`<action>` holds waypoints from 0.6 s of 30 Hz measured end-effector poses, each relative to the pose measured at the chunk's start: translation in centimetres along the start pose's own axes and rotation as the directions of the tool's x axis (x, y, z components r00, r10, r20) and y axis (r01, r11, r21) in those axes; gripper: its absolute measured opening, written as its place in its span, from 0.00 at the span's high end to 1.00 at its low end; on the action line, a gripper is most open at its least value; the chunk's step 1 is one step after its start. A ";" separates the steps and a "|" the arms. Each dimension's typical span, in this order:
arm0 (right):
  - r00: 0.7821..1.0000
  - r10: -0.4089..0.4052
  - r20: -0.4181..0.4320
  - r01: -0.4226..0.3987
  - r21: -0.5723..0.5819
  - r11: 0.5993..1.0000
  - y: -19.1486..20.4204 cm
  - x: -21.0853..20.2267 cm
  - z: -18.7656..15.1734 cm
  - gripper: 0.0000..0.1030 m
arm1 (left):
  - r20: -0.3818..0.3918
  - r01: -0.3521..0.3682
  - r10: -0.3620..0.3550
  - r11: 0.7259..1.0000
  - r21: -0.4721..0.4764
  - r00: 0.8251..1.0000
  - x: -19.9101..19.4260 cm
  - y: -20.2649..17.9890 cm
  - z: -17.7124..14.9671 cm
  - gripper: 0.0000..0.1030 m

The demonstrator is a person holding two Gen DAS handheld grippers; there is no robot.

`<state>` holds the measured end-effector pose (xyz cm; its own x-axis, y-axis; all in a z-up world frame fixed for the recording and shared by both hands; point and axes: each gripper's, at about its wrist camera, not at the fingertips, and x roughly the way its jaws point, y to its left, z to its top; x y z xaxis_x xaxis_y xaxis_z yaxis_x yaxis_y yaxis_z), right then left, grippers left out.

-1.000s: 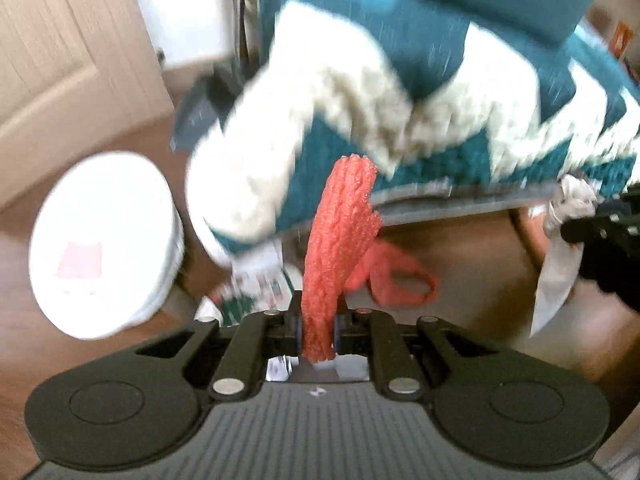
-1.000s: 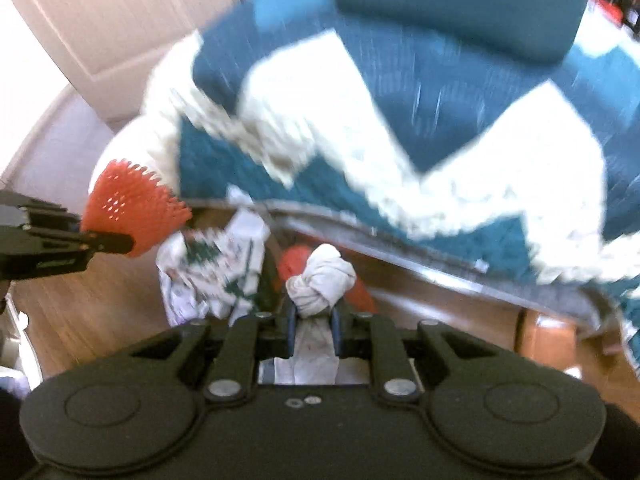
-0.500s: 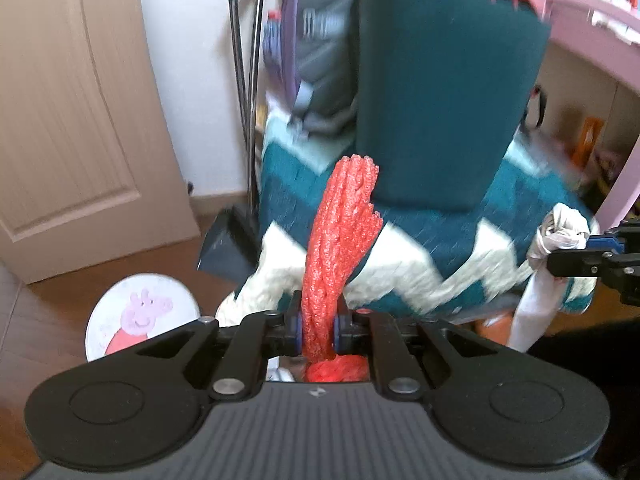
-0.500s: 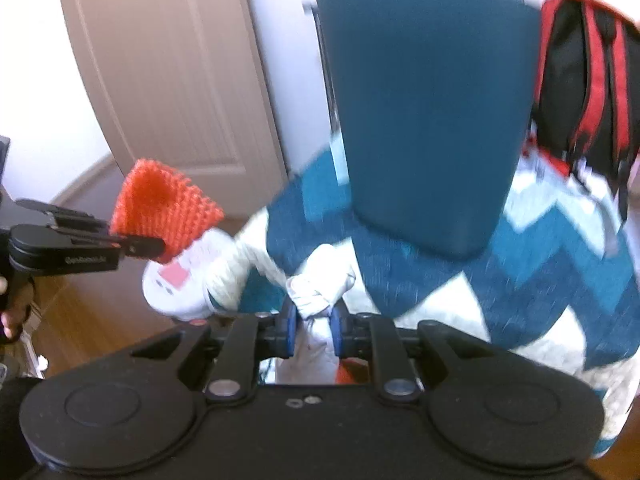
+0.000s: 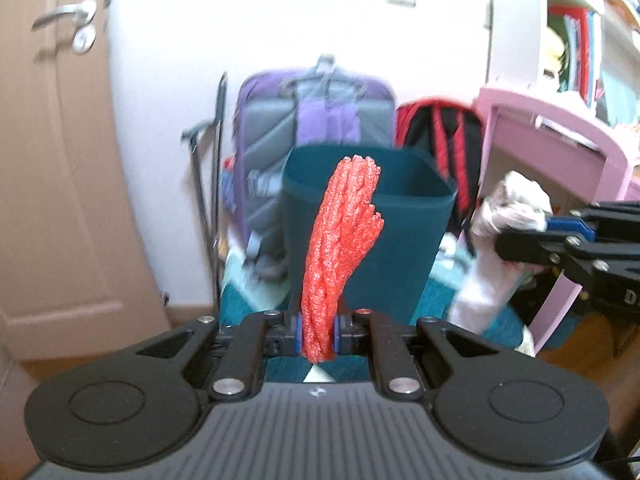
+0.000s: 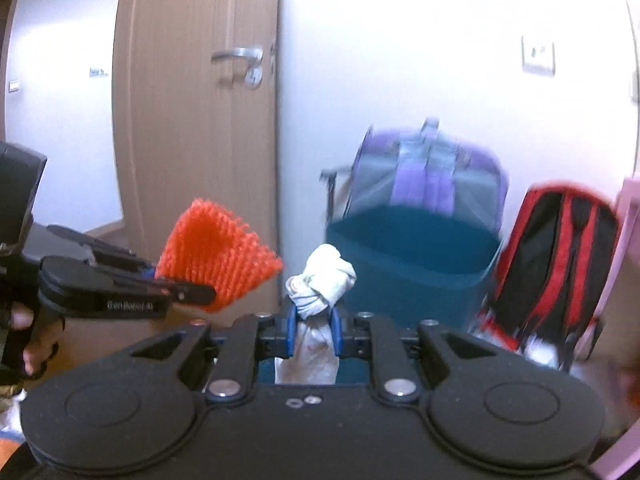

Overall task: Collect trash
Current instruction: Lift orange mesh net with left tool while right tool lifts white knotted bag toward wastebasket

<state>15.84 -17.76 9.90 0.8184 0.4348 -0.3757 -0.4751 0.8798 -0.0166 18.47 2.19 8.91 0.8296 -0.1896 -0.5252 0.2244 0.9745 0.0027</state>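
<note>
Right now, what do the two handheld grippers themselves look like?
Both the left gripper and the right gripper are matte black, with linkage arms on silver pivot pins, round side discs and blue fingers. The left one has a ribbed grey top and pale side lettering, too blurred to read.

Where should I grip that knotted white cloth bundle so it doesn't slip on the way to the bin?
Grip the knotted white cloth bundle on its narrow neck just below the knot, coming from the side so the pads close across it. The bulging knot sits above the pads as a stop, and the limp tail hangs below. That is how the right gripper holds it now.
</note>
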 end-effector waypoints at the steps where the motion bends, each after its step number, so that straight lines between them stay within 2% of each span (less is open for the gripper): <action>1: 1.000 -0.008 0.016 0.008 -0.004 1.000 -0.3 0.1 0.7 0.84 | 0.014 0.004 -0.005 1.000 0.006 1.000 0.0 -0.5 0.9 0.88; 10: 0.986 -0.090 0.138 0.093 -0.016 0.996 -3.7 0.7 7.1 0.84 | 0.091 0.007 -0.010 0.999 0.032 0.996 1.6 -3.7 8.2 0.88; 14: 0.981 -0.124 0.151 0.123 0.015 0.992 -5.9 2.3 8.6 0.84 | 0.095 0.011 -0.013 1.000 0.023 0.995 3.5 -4.4 10.8 0.88; 18: 0.981 -0.145 0.130 0.139 0.056 0.989 -8.7 4.5 9.1 0.84 | 0.060 0.000 -0.002 1.000 0.023 0.998 6.7 -4.7 12.5 0.88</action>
<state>26.60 -21.73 16.76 0.9138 0.3237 -0.2454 -0.3380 0.9410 -0.0172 29.40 -5.14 16.01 0.8584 -0.1980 -0.4733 0.2365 0.9714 0.0224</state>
